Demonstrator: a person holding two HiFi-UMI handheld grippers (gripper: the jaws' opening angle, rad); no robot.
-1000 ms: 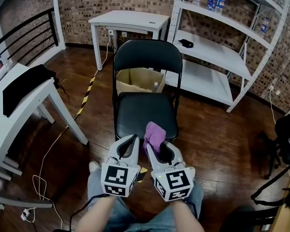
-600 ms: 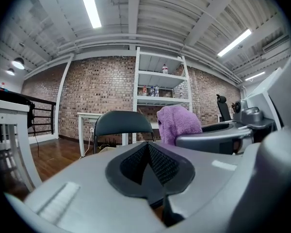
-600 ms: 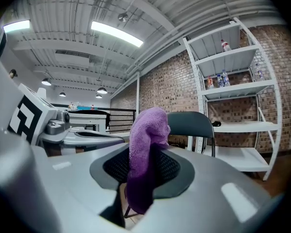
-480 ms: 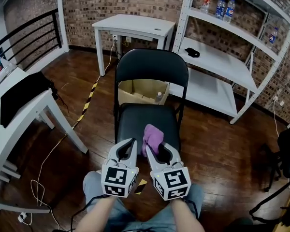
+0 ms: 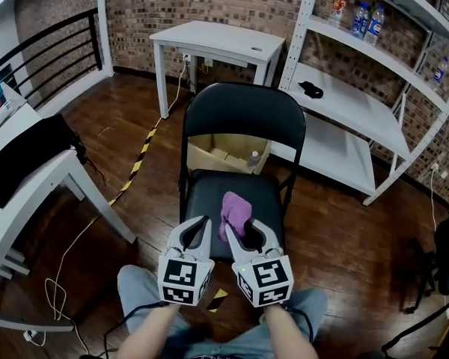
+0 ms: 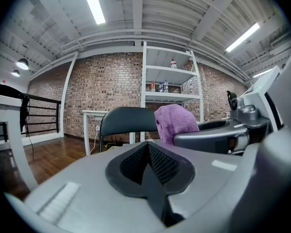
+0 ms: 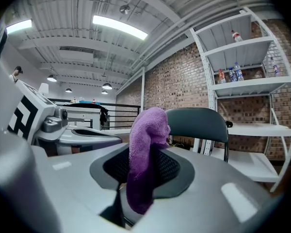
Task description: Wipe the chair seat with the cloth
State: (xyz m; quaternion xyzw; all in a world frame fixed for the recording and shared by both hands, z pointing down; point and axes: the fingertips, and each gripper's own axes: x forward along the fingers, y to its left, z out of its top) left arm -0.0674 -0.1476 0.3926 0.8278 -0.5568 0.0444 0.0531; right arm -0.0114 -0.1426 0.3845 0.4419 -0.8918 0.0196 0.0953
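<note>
the black folding chair's padded seat [image 5: 206, 194] has slid lower in the frame toward the grippers, so the purple terry cloth [image 5: 236, 209], pinched in the right gripper [image 5: 245, 230] over its front edge, looks nearly ready to wipe, while the left gripper [image 5: 197, 229] is closed and empty.

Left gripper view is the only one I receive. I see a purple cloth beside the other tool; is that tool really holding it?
Observer: Yes. In the right gripper view the right tool is shut on the purple cloth, which stands up out of its jaws.
Operator: Where is the cloth relative to the seat?
Observer: In the head view it shows over the front part of the black chair seat; I cannot tell if it touches.
Operator: What is behind the chair?
Observer: An open cardboard box, seen through the gap under the backrest.
</note>
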